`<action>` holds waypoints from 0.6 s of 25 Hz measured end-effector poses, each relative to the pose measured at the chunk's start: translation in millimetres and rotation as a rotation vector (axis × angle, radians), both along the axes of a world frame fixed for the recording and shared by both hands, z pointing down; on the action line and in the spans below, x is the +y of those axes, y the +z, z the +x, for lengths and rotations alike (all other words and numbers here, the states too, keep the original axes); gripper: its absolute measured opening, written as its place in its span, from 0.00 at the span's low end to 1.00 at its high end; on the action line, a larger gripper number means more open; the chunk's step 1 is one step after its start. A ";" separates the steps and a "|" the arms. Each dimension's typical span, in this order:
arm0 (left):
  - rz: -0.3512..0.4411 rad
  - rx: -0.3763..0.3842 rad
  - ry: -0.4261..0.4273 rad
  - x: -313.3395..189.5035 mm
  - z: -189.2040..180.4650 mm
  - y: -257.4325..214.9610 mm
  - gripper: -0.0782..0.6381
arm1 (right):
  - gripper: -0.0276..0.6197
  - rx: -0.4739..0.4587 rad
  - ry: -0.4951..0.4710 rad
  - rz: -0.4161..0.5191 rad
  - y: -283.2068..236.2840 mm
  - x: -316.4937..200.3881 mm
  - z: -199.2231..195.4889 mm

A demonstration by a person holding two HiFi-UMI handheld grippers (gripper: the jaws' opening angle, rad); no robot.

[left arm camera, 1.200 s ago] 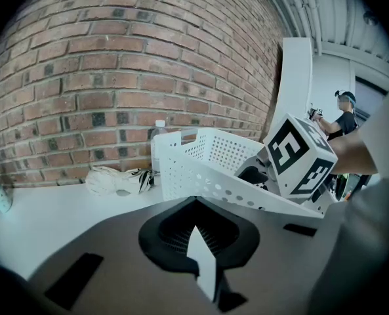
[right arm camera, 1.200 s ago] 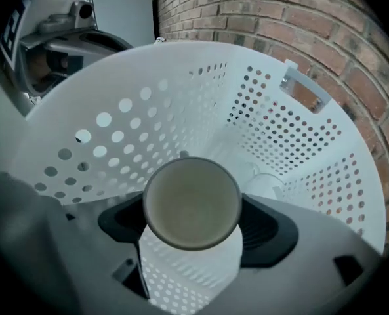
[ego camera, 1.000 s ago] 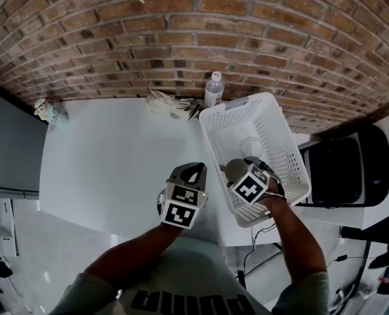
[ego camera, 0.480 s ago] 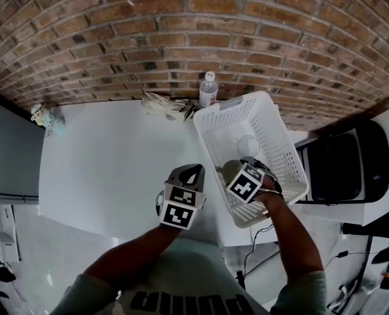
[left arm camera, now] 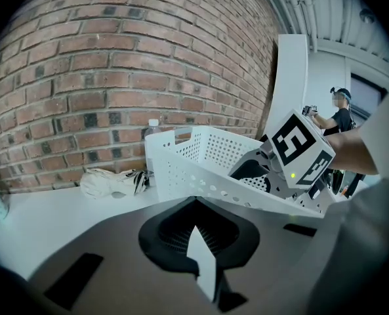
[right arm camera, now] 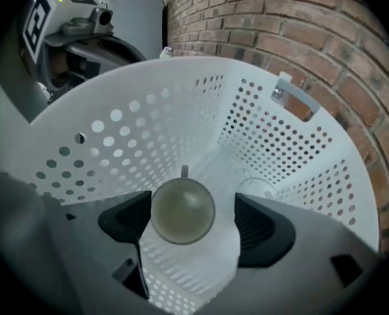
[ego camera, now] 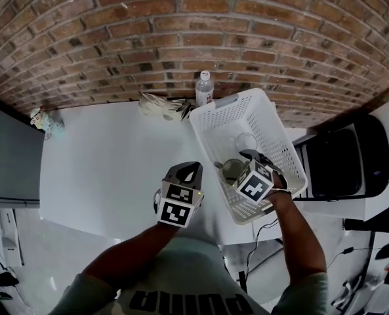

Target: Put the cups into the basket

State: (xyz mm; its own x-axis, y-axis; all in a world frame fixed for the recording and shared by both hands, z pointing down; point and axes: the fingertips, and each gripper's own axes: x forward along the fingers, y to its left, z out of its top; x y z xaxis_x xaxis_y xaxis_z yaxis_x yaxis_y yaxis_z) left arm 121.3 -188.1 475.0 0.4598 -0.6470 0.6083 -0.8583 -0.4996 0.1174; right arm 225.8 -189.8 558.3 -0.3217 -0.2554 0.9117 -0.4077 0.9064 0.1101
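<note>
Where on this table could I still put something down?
Bare: the white tabletop between the small figurine, the crumpled white cloth and the left gripper. Crowded: the white perforated plastic basket, with a grey-green cup, a clear cup and the right gripper inside.

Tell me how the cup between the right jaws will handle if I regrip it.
The cup looks rigid and smooth, so it is probably slippery in a grip and likely breakable. Its round wall may slide off-centre between the open jaws of the right gripper. The small handle suggests it could twist when squeezed.
</note>
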 end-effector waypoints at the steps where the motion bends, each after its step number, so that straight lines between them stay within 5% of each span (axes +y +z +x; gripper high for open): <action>1: 0.002 0.000 -0.002 0.3 -1.1 -1.0 0.12 | 0.65 -0.017 0.003 0.023 -5.7 -3.1 -1.6; 7: 0.017 0.008 -0.016 4.8 -6.8 -5.9 0.12 | 0.65 -0.123 -0.001 0.118 -57.3 -15.1 -14.6; 13: 0.042 0.044 -0.048 10.7 -14.5 -17.0 0.12 | 0.63 -0.302 0.090 0.202 -125.2 -4.4 -34.3; 14: 0.047 0.049 -0.057 12.3 -16.8 -19.9 0.12 | 0.53 -0.327 0.119 0.229 -134.2 -1.6 -36.0; 15: 0.052 0.054 -0.065 14.4 -19.0 -22.7 0.12 | 0.31 -0.351 0.151 0.257 -142.2 1.8 -36.8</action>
